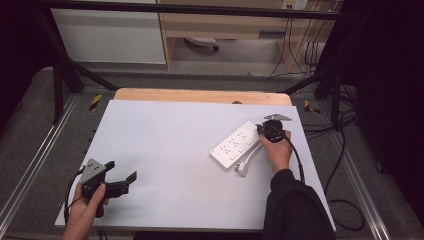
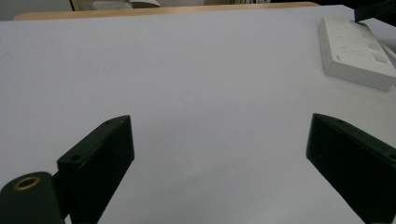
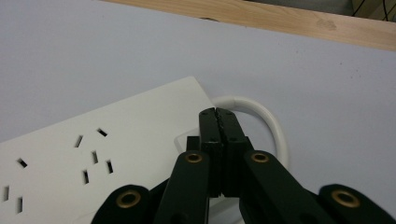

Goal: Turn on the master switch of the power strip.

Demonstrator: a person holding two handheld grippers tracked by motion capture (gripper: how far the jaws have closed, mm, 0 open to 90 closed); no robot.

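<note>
The white plastic power strip (image 1: 235, 145) is laid diagonally; its far end is met by the clenched, empty right gripper (image 3: 218, 114). The left gripper (image 1: 121, 176), spread wide, is held well apart.

In the right gripper view, the closed right gripper (image 3: 218, 114) hides part of the power strip (image 3: 93, 149), whose left end the frame's lower-left edge cuts off. The strip's white cable (image 3: 261, 114) disappears behind the jaws.

Mat bare left of pwr strip (image 1: 236, 144)
</note>
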